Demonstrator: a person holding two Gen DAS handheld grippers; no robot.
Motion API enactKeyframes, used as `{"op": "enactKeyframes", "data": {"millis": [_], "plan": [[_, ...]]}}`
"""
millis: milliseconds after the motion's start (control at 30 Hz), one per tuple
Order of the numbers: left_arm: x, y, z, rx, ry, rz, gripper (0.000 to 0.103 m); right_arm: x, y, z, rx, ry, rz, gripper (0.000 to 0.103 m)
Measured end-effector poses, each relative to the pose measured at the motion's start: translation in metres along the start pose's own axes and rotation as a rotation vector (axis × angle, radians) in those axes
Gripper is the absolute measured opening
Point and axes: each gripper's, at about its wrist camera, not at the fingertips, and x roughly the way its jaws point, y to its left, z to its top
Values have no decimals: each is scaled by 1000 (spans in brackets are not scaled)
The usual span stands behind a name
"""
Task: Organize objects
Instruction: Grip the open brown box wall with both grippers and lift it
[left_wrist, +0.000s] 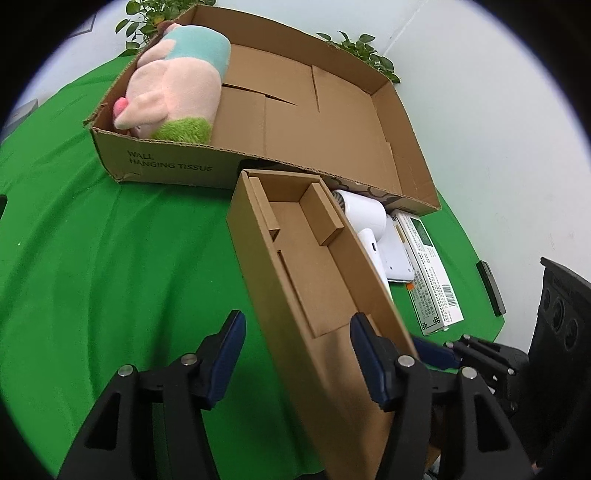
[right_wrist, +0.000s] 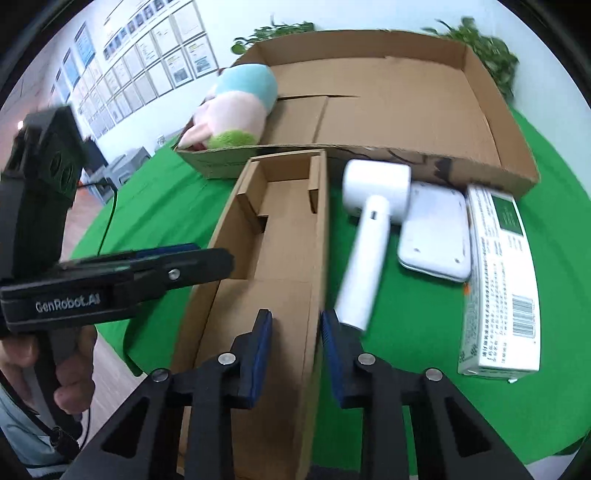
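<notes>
The right tongs (right_wrist: 295, 350) straddle the right wall of the narrow carton (right_wrist: 273, 258) at its near end, blue pads (right_wrist: 260, 354) close on either side of the cardboard, though contact is not clear. The left tongs (left_wrist: 295, 354) stand apart around the carton's left wall, one finger outside over green cloth (left_wrist: 110, 258), the other inside the carton.

The narrow carton is open-topped, its long axis running from the lower centre of the right wrist view up toward the big tray box (right_wrist: 491, 125), its far end just beside that box's front wall. In the left wrist view it slants from lower right to upper centre.

Right of the carton lies a white hair dryer (right_wrist: 369, 229), handle pointing down-frame, near the carton's right wall. Beyond it sit a white flat device (right_wrist: 436, 236) and a printed packet (right_wrist: 498, 288). A plush toy (right_wrist: 236, 110) fills the tray box's upper-left corner; the rest of its floor is bare cardboard. Open cloth spreads left of the carton.
</notes>
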Motion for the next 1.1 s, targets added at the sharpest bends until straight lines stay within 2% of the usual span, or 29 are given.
{"op": "enactKeyframes", "data": {"millis": [100,200,300,400,533,900,967,1100], "plan": [[-2,5,0,-11,-10,19,56,1,7,0,2,0,85,26],[-1,5,0,-5,-10,20,56,0,7,2,4,-23,62,27],[4,1,0,2,-1,11,47,5,4,6,18,-17,27,27],[10,-1,-1,18,18,31,32,10,7,6,4,-17,10,26],[10,-1,-3,29,6,70,21,11,12,7,-10,-35,-1,21],[4,-9,-4,54,-18,123,16,8,18,3,-11,-53,-9,14],[-5,-13,-3,70,-43,140,16,1,22,2,-30,-84,-19,14],[-23,-23,1,95,-91,142,16,-17,21,4,-12,-147,16,14]]}}
